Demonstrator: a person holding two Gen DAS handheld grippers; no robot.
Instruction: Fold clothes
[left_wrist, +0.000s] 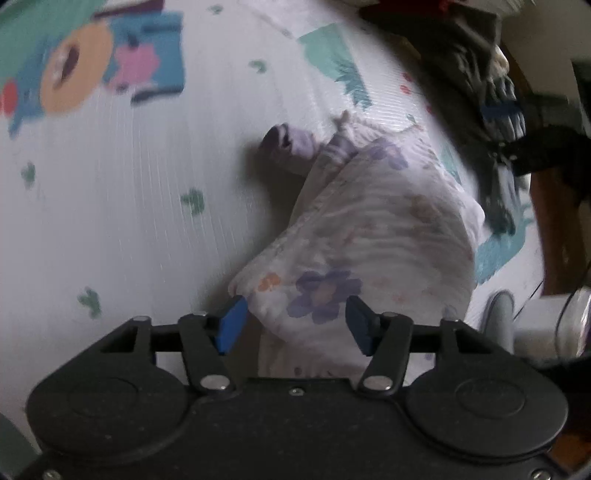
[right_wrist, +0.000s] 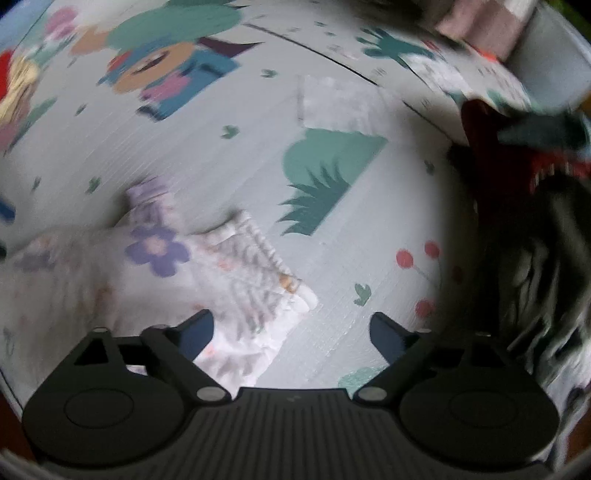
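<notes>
A small white garment with purple flowers (left_wrist: 373, 243) lies bunched on a patterned play mat (left_wrist: 129, 192). Its purple cuff (left_wrist: 291, 142) points to the far side. My left gripper (left_wrist: 295, 314) is open, its blue fingers either side of the garment's near edge, above it. In the right wrist view the same garment (right_wrist: 155, 266) lies to the left, with a ruffled hem (right_wrist: 266, 258) toward the middle. My right gripper (right_wrist: 291, 332) is open, its left finger over the hem's corner, its right finger over bare mat.
A pile of dark clothes (left_wrist: 491, 96) lies at the mat's far right; it also shows in the right wrist view (right_wrist: 528, 206). A folded white cloth (right_wrist: 332, 103) lies farther out on the mat (right_wrist: 369, 236). A grey leg (left_wrist: 498, 314) stands at the right.
</notes>
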